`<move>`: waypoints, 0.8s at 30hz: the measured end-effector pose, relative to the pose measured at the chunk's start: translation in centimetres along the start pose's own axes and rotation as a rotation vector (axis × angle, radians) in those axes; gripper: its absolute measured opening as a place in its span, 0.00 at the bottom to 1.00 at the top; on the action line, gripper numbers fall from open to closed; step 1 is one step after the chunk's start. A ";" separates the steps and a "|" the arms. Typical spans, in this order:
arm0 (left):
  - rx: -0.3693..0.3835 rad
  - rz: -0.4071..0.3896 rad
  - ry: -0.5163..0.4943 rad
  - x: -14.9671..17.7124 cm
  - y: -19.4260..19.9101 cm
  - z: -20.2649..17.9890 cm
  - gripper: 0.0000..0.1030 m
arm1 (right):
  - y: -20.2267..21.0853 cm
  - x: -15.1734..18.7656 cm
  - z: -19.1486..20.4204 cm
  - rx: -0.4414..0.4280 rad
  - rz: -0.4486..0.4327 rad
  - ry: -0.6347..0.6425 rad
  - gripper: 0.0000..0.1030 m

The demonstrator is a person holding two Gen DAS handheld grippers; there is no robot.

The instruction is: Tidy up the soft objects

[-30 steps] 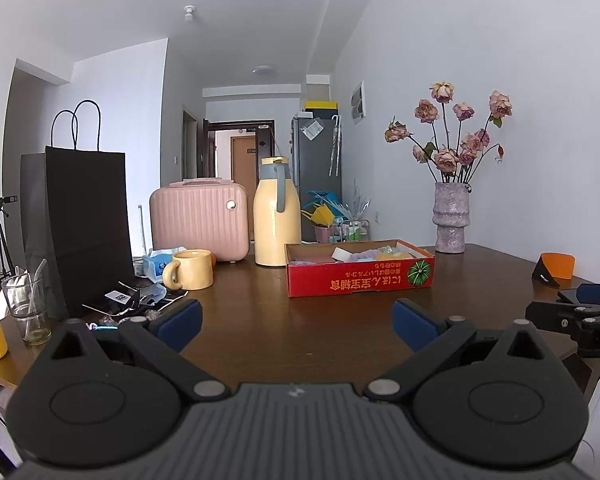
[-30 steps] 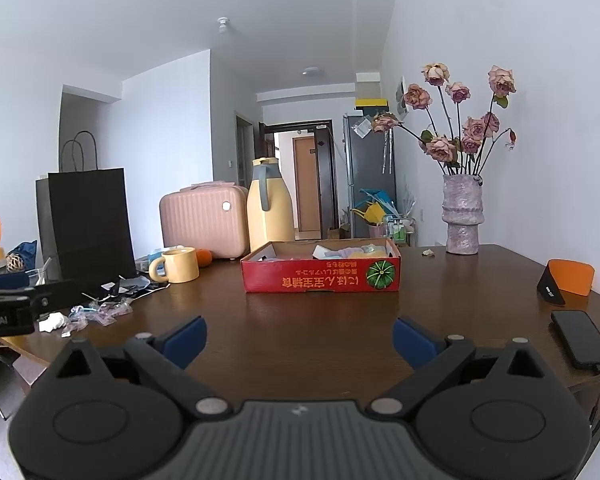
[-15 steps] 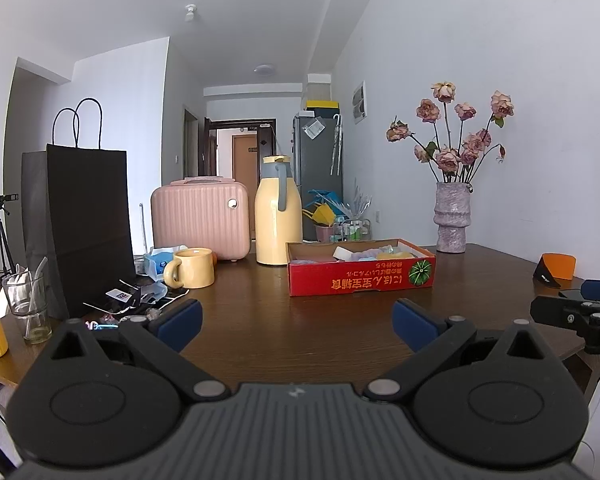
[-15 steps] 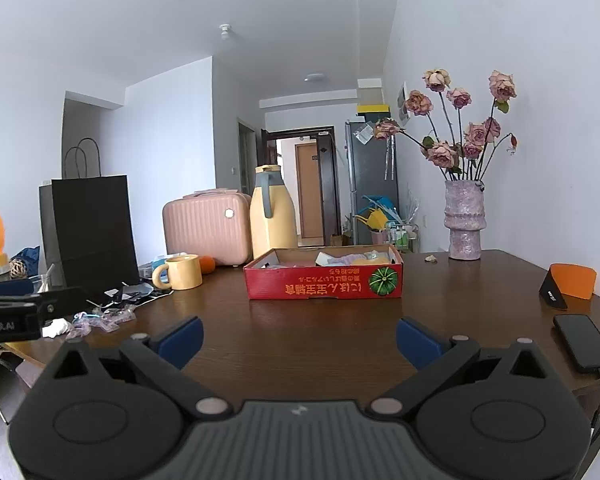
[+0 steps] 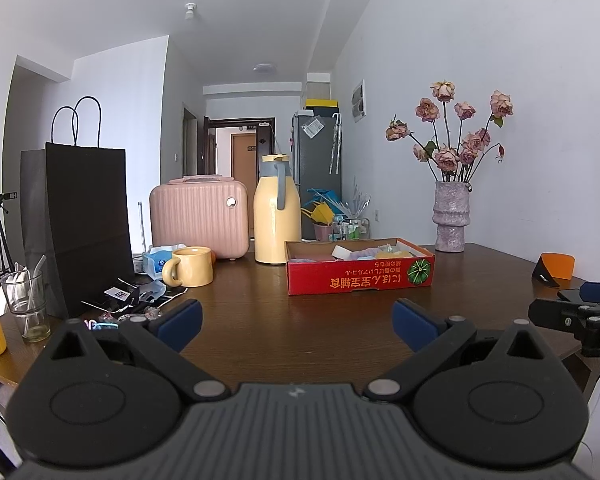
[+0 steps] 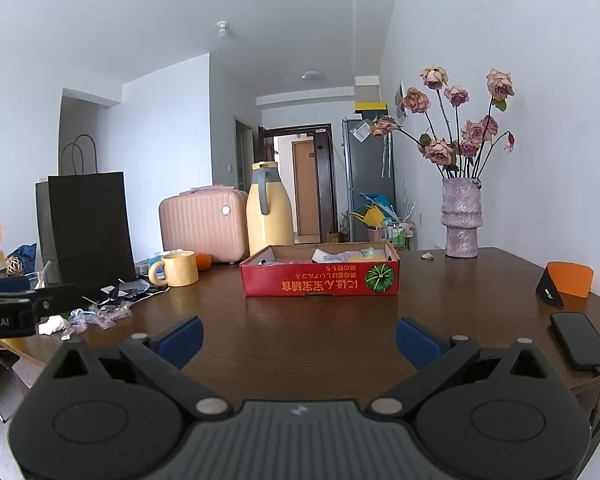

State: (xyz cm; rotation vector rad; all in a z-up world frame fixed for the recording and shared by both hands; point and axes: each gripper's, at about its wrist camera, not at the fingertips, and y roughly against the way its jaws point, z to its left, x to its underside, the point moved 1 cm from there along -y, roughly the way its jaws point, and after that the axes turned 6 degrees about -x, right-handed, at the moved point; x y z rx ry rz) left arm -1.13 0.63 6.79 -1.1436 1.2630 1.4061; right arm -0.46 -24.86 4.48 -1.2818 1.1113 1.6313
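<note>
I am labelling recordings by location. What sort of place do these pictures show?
Most likely a lived-in flat, at a dining table. A dark wooden table carries a yellow ceramic mug and a mottled purple vase of dried roses, and a grey fridge stands by the hallway behind.

Dark wood counter stretches ahead. At the back left a black paper bag stands upright, a pink case beside a yellow thermos jug. A yellow mug sits in front. Far right, dried roses in a vase; a phone lies near the edge.
</note>
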 end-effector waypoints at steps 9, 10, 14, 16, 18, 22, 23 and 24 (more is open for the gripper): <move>0.033 -0.006 0.006 0.1 0.0 0.0 1.00 | -0.2 -0.1 -0.2 -0.005 0.007 -0.008 1.00; 0.035 -0.007 0.005 0.1 0.1 0.0 1.00 | -0.3 -0.1 -0.3 -0.004 0.009 -0.009 1.00; 0.027 -0.013 -0.005 0.2 0.1 -0.3 1.00 | -0.3 -0.1 -0.4 -0.002 0.007 -0.008 1.00; 0.025 -0.015 -0.002 0.2 0.1 -0.2 1.00 | -0.3 -0.1 -0.5 0.001 0.007 -0.009 1.00; 0.022 -0.017 -0.003 0.2 0.2 -0.2 1.00 | -0.3 -0.1 -0.4 0.000 0.007 -0.008 1.00; 0.019 -0.014 -0.002 0.3 0.1 -0.2 1.00 | -0.4 0.0 -0.4 0.002 0.007 -0.009 1.00; 0.017 -0.013 0.001 0.3 0.0 -0.1 1.00 | -0.3 0.0 -0.4 0.001 0.007 -0.009 1.00; 0.012 -0.017 0.001 0.4 0.1 -0.1 1.00 | -0.3 0.0 -0.4 0.002 0.008 -0.009 1.00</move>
